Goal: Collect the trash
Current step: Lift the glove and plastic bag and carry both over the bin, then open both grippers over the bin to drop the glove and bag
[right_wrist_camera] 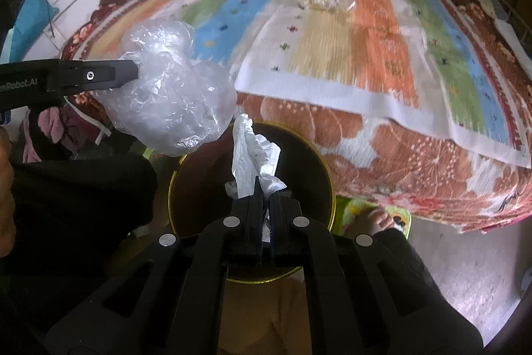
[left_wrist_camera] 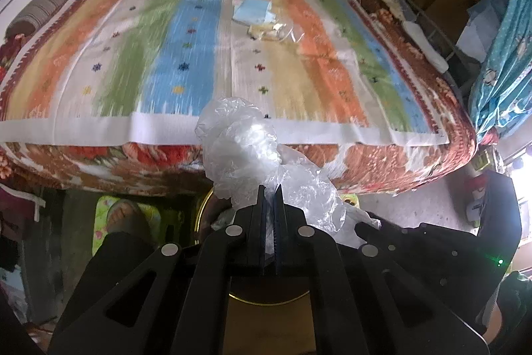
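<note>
Left gripper: clamped on a crumpled plastic bag, held near the bin's rim, likely to drop in.
Right gripper: pinching a white tissue right above the bin's mouth.
Bin: on the floor by the bed; nothing blocks it.
Left on the bed: blue paper and a clear wrapper, well apart from both grippers.

A home bedroom; blanket-covered bed, hanging clothes.
</note>
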